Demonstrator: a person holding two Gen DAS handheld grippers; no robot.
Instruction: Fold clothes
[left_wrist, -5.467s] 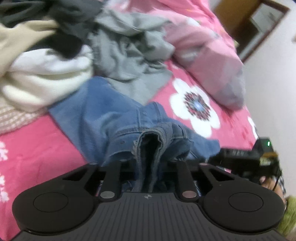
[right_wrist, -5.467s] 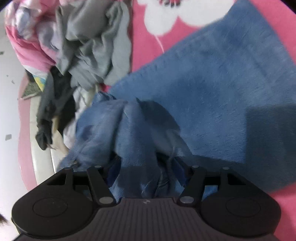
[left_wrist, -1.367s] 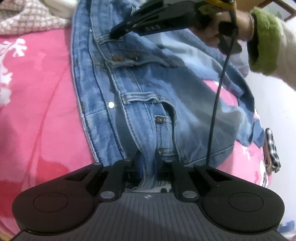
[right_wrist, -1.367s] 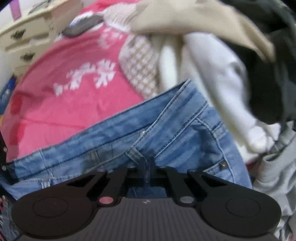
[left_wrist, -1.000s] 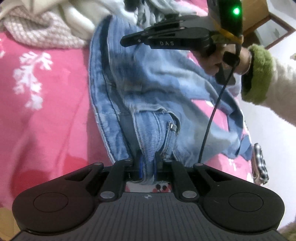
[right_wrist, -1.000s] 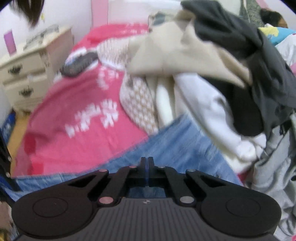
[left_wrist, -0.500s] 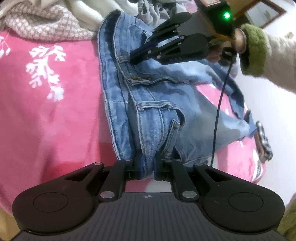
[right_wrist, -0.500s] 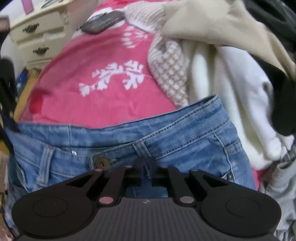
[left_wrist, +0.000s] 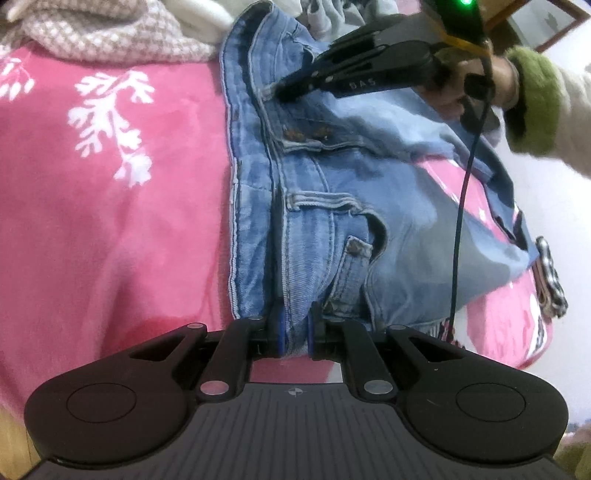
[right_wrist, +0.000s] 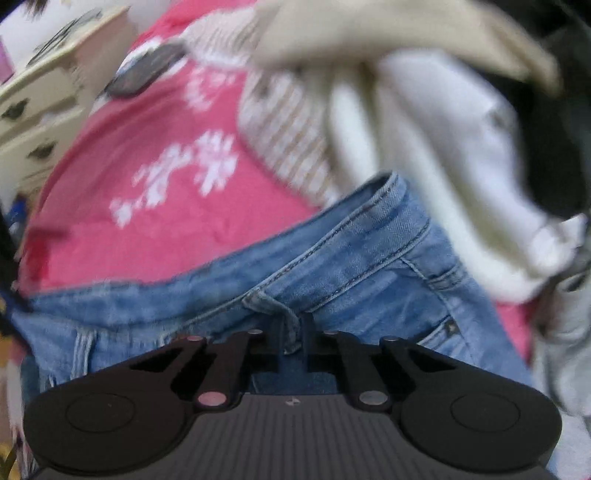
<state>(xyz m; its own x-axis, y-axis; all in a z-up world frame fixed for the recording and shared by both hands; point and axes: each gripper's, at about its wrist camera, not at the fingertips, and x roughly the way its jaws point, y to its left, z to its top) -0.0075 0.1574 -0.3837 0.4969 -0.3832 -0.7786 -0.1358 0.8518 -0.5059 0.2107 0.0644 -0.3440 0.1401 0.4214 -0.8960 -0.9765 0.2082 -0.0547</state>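
Item: jeans (left_wrist: 325, 192), waistband flat on the pink bedspread (left_wrist: 110, 221); left gripper (left_wrist: 294, 332) clenched on the waistband at 6 o'clock, right gripper (right_wrist: 293, 332), its jaws just closing, pinching a belt loop near 12 o'clock in the left view. Risk: the loop grip looks thin, so a tug may slip it and rumple the denim, or snag the clothes pile (right_wrist: 406, 129) at 1 o'clock. Containers: none visible.

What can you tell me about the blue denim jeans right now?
The light-washed blue denim jeans lie spread on the pink floral blanket, waistband open, belt loops, rivets and pocket stitching showing. The left gripper is shut on one waistband end; the right gripper, jaws just closing, pinches a belt loop. The far waistband end touches the checked knit garment.
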